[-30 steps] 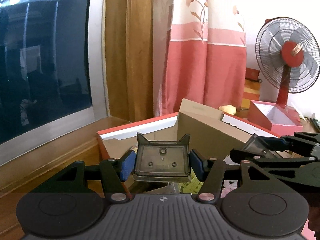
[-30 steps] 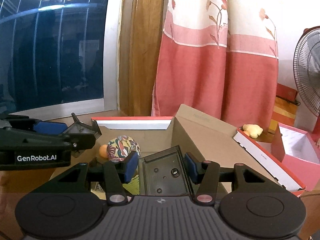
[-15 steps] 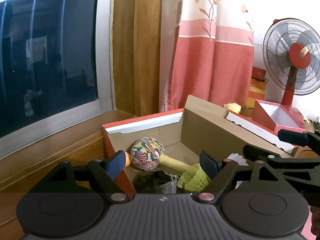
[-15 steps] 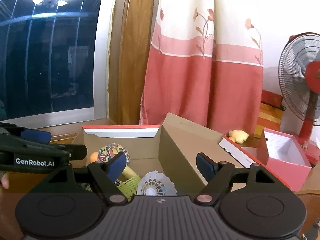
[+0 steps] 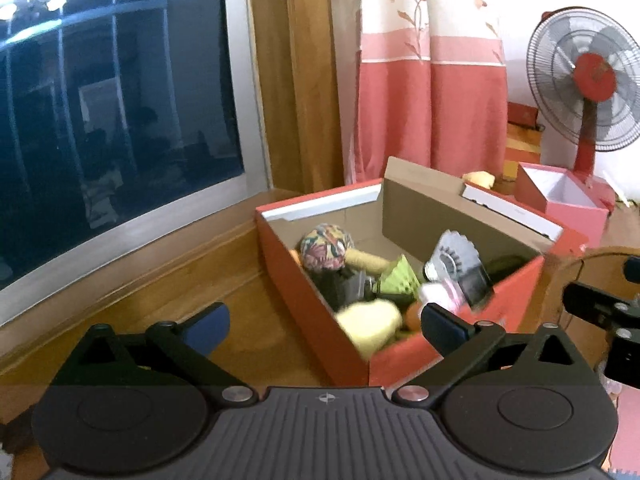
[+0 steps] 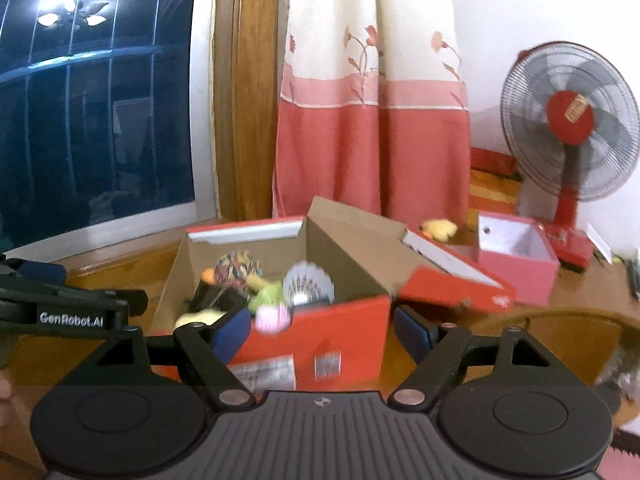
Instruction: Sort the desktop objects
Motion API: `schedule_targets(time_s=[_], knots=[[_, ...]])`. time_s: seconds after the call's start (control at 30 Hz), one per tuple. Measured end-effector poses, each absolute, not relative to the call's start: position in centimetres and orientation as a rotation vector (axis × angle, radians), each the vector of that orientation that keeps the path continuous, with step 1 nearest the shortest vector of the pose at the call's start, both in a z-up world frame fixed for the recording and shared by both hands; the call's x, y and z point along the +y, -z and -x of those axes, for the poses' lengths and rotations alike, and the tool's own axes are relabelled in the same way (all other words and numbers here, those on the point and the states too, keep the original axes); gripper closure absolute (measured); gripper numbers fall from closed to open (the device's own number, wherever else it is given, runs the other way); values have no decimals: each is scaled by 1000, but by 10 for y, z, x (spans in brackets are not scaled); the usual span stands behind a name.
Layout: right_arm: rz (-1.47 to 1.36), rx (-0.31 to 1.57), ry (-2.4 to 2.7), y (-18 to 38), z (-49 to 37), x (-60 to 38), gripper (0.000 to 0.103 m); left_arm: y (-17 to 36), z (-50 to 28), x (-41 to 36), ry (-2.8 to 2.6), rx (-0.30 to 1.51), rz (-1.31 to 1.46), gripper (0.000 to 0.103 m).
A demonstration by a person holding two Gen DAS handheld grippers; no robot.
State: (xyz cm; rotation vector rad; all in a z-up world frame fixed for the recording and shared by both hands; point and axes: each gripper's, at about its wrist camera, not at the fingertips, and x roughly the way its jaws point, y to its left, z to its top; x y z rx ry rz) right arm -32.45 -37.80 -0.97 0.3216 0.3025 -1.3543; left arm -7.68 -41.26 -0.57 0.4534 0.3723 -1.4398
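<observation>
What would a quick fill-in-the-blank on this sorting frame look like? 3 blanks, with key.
1. Both the left hand-held gripper and the right hand-held gripper have their jaws ____.
2. The white shuttlecock lies inside the ____ cardboard box.
3. The smaller pink box in front of the fan holds ____.

Missing words: open; red; nothing

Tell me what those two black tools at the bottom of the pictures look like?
Each is a matte black plastic gripper with a ribbed body, two round discs, and silver pivot pins on angled arms. The left gripper and right gripper have blue pads on their fingertips. A small cross-in-circle mark sits at the centre. Seen side-on, the left gripper bears white "GenRobot.AI" lettering. No cables or sleeves show.
</observation>
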Motion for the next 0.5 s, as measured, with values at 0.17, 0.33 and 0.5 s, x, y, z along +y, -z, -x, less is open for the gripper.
schedule_targets(time_s=[0.17,0.33,0.5], knots=[[-371,311,1362,12,325,-322,22,6,76,-369,1453,375,-466,0],[-396,303,1393,11,310,-284,22,1,69,-335,1475,381,-476,0],[-421,294,1419,6,289,-253,22,-5,60,-305,1500,389,-485,0]])
